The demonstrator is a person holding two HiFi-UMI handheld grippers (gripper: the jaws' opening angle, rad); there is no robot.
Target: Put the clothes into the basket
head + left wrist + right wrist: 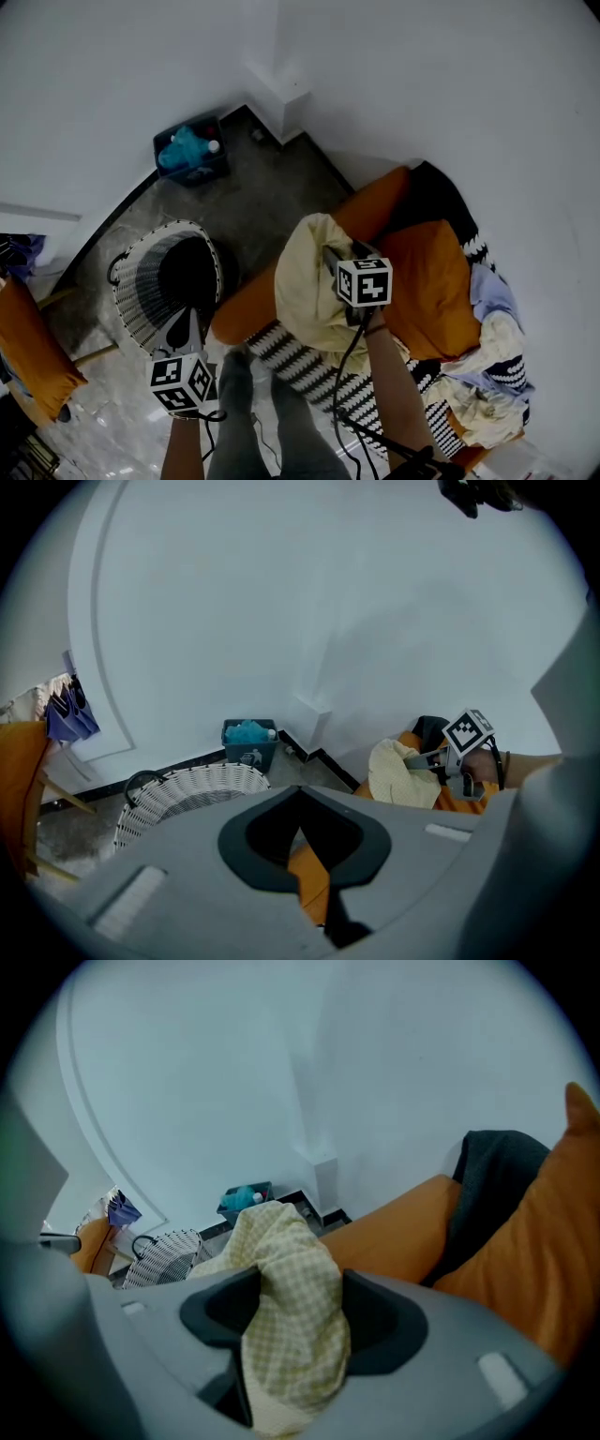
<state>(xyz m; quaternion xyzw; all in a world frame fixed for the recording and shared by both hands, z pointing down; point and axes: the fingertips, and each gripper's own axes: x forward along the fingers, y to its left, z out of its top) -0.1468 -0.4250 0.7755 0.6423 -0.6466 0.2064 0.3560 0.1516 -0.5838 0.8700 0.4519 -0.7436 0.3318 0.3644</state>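
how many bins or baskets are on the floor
2: the white wicker basket beside the sofa arm, and the blue bin by the wall corner. Others may be hidden.

The pale yellow checked garment between the jaws of the right gripper is thin, soft, matt woven cloth, and that gripper's body is smooth matt grey plastic. Ahead of the left gripper, the round white basket is rough openwork wicker, standing on a grey stone-look floor with a faint sheen. Beside the right gripper the orange sofa has a smooth matt covering, and the black-and-white striped blanket below it looks knitted.
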